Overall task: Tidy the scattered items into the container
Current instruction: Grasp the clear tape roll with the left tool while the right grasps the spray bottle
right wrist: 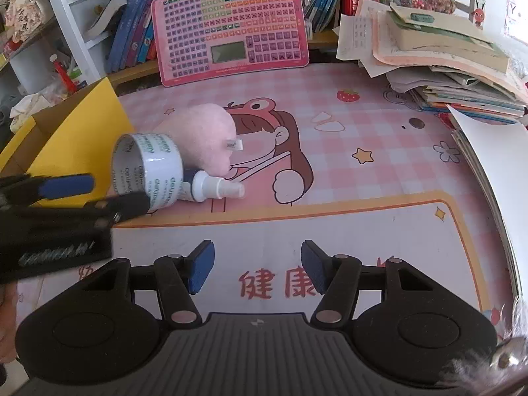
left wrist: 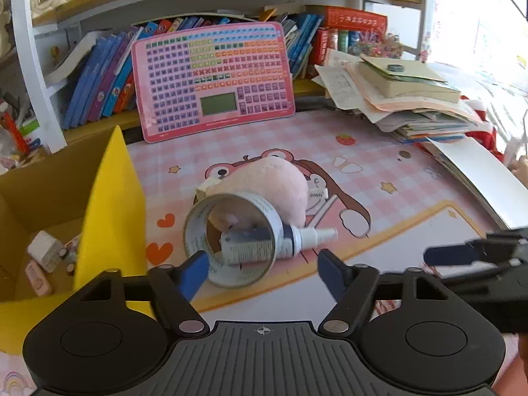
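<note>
Left gripper (left wrist: 264,265) part-open around the tape roll (left wrist: 231,239), holding nothing, right gripper (right wrist: 257,265) likewise empty, well short of the spray bottle (right wrist: 211,189) and plush (right wrist: 201,138): likely to nudge the upright roll away from the yellow box (left wrist: 109,204).

Desk under a pink checked cartoon mat (right wrist: 379,178). On it: tape roll (left wrist: 231,241) standing on edge, spray bottle (left wrist: 283,241) lying through it, pink plush (left wrist: 283,188) touching behind. Yellow cardboard box (left wrist: 112,217) at left. Pink keyboard toy (left wrist: 214,79) propped at back, paper and book stack (left wrist: 406,99) right.
</note>
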Tool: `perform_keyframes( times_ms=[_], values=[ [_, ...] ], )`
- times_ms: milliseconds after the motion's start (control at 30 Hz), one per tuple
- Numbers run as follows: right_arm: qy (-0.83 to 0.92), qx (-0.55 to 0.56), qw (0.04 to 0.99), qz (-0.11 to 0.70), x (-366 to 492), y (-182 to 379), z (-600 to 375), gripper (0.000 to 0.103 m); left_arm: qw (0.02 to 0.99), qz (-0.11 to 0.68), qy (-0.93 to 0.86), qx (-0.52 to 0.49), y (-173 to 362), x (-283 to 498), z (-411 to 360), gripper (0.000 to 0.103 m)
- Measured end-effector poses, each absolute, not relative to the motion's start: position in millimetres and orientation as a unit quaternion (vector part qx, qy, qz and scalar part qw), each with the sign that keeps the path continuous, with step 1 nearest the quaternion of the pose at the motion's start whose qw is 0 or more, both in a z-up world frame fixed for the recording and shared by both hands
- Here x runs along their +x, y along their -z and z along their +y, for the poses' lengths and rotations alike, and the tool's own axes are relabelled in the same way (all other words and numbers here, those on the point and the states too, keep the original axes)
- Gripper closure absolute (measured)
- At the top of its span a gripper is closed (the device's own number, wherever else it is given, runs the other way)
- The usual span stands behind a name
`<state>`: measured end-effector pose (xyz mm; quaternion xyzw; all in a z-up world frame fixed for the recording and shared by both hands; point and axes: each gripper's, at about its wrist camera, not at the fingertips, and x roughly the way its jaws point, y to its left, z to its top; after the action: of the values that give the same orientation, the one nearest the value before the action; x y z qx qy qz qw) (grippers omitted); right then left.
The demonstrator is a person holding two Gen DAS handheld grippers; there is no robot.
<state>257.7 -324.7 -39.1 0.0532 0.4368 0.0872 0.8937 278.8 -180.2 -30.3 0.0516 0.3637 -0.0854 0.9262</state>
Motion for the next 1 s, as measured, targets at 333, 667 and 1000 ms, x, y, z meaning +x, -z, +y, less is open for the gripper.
perform_keyframes(
  times_ms=[333, 667, 1000],
  values=[
    [-0.133, 0.04, 0.883, 0.448, 279.3, 49.1, -334.0, 0.045, 0.924, 0.371, 0.08, 0.047, 43.3, 312.6, -188.5, 0.076],
    [-0.248, -0.101, 0.88, 0.392, 307.3, 48.2, -304.7, 0.047, 0.927, 0.364, 0.084, 0.018, 31.9, 284.8, -169.1, 0.098],
    [-0.36, -0.202, 0.839, 0.355, 335.7, 54.5, -253.9, 0.07, 0.92, 0.385, 0.071, -0.026, 22.7, 243.9, -148.8, 0.098]
  ],
)
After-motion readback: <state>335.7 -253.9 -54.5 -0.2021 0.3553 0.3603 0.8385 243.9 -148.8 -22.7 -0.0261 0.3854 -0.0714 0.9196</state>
